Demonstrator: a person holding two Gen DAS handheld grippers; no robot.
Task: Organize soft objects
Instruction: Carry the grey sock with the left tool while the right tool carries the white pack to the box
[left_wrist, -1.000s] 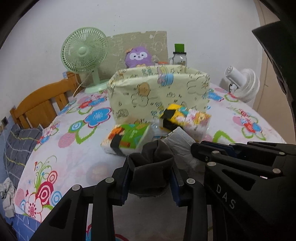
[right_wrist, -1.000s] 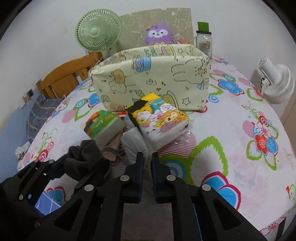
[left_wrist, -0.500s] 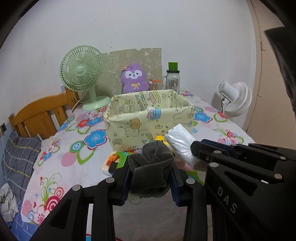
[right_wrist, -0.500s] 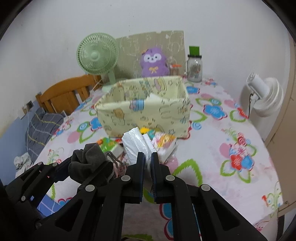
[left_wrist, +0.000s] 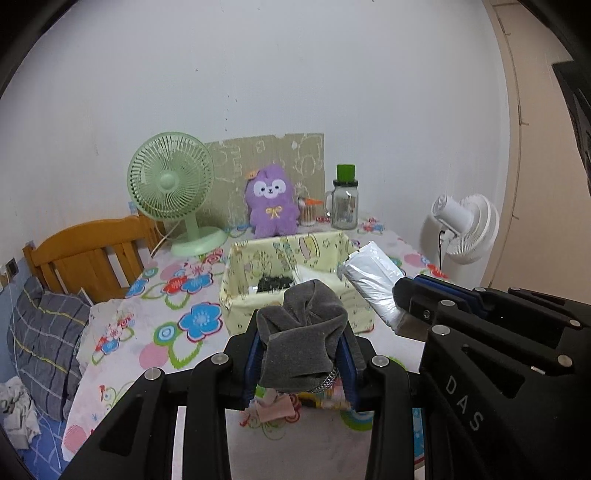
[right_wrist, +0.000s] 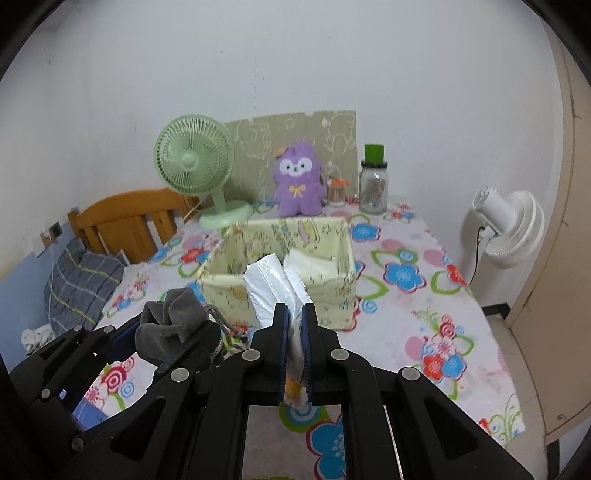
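- We've got the left gripper (left_wrist: 301, 352) clamped on a bunched-up grey cloth (left_wrist: 303, 332), jaws pressed in on both sides of it, held up above the table.
- Our right gripper (right_wrist: 294, 345) is nearly closed, pinching a white plastic-wrapped pack (right_wrist: 275, 291) between its blue pads; the pack sticks out forward, above the near wall of the fabric bin.
- The yellow cartoon-print fabric bin (right_wrist: 332, 291) sits open mid-table, with a white pack and something dark already lying inside.
- The table (right_wrist: 461, 295) wears a white cloth with big bright flower prints. Under the left gripper we can just see some colourful bits on it, too hidden to name.
- Along the back by the white wall: a green desk fan (left_wrist: 171, 188), a printed board leaning up, a purple plush (left_wrist: 273, 203) and a glass jar with a green lid (left_wrist: 345, 203).
- A white fan (right_wrist: 509, 227) stands off the right side, a wooden chair (left_wrist: 92, 251) and a grey checked pillow (left_wrist: 44, 339) on the left.
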